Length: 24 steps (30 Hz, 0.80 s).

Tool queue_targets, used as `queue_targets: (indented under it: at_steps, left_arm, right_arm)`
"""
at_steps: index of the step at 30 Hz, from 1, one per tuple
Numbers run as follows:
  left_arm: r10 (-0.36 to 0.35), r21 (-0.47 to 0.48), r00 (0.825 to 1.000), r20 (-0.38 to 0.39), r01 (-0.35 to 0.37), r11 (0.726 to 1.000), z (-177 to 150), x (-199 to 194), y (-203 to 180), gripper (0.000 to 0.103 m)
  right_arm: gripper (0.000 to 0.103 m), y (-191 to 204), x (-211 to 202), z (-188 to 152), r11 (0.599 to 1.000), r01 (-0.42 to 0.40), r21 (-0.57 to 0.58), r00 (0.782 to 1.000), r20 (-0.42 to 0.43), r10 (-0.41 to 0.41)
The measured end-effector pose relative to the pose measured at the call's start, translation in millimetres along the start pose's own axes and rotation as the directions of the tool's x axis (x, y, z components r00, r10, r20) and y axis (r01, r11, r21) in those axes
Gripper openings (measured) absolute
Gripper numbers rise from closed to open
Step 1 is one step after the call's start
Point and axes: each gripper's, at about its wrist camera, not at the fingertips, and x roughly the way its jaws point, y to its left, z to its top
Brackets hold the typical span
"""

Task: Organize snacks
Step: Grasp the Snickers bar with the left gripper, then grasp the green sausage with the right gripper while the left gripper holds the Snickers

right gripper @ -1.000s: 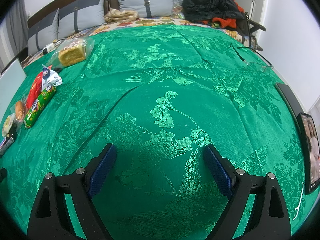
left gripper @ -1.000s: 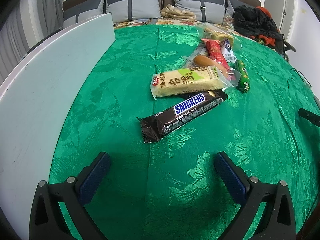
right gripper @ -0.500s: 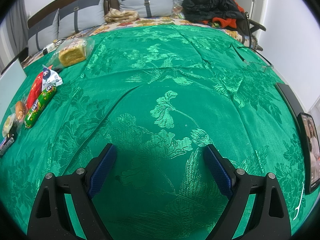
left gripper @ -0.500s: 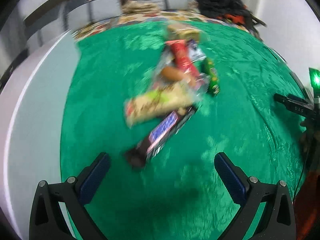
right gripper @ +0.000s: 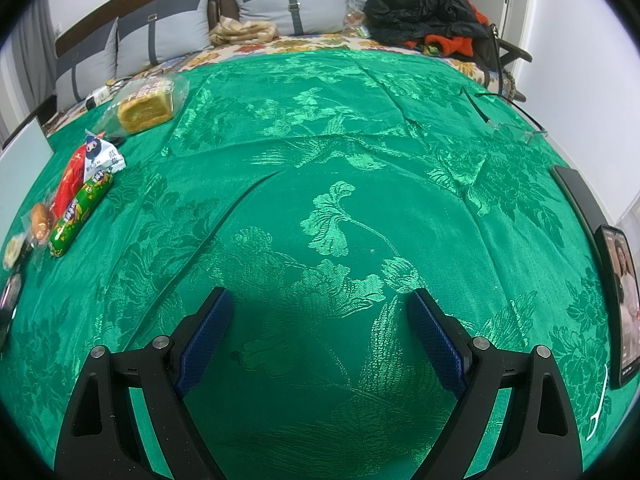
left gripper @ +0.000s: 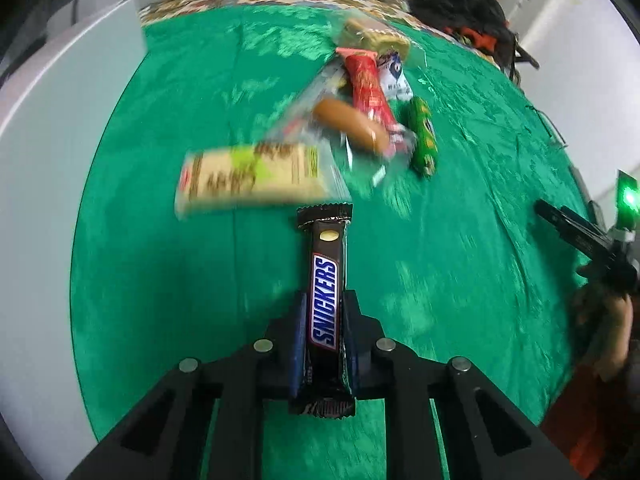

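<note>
Left wrist view: the left gripper has just been closing, and its fingers now clamp the brown glossy-wrapped Snickers bar low on its length, lettering running up away from the camera. The bar looks light and fairly stiff; the slick film could slide, so a grip across the solid middle rather than the crimped ends seems wise. Beyond it, on the green brocade bedspread, lie a pale yellow cracker packet, a sausage-shaped bun in clear film, a red wrapper and a green tube-shaped snack, all blurred.

Right wrist view: the right gripper hangs fingers spread wide, empty, over bare cloth. A bagged loaf of bread lies far left.
</note>
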Motion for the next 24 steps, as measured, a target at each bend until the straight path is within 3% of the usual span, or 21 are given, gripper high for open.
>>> queue_targets:
  at_steps: [4, 6, 8, 9, 15, 17, 21, 24]
  left_arm:
    - [0.009, -0.045, 0.999, 0.032, -0.008, 0.999, -20.2, -9.1, -1.4, 0.019]
    - [0.016, -0.040, 0.998, 0.057, -0.014, 0.999, -20.7, -6.8, -5.2, 0.029]
    - [0.011, -0.037, 0.997, 0.075, -0.008, 0.999, -18.7, -4.2, -8.5, 0.050]
    - [0.021, -0.029, 0.996, 0.082, -0.019, 0.999, -17.8, -2.9, -10.9, 0.053]
    - [0.156, 0.108, 0.981, 0.117, -0.169, 0.980, -21.6, 7.7, -33.4, 0.057]
    - [0.181, 0.120, 0.975, 0.131, -0.196, 0.973, -25.2, 9.0, -35.6, 0.069]
    - [0.170, 0.088, 0.973, 0.156, -0.185, 0.979, -30.7, 9.5, -30.2, 0.080]
    - [0.181, 0.089, 0.971, 0.159, -0.196, 0.976, -33.3, 14.6, -30.9, 0.101]
  right_arm:
    - [0.092, -0.1, 0.8, 1.1, 1.000, 0.000, 0.000, 1.000, 0.000, 0.000]
    - [0.092, -0.5, 1.1, 1.2, 1.000, 0.000, 0.000, 1.000, 0.000, 0.000]
    - [0.092, 0.3, 0.6, 0.9, 1.000, 0.000, 0.000, 1.000, 0.000, 0.000]
    - [0.092, 0.1, 0.7, 1.0, 1.000, 0.000, 0.000, 1.000, 0.000, 0.000]
    - [0.092, 0.4, 0.5, 0.9, 1.000, 0.000, 0.000, 1.000, 0.000, 0.000]
    - [0.092, 0.6, 0.3, 0.9, 1.000, 0.000, 0.000, 1.000, 0.000, 0.000]
    - [0.092, 0.2, 0.7, 1.2, 1.000, -0.001, 0.000, 1.000, 0.000, 0.001]
    - [0.092, 0.2, 0.8, 1.4, 1.000, -0.001, 0.000, 1.000, 0.000, 0.001]
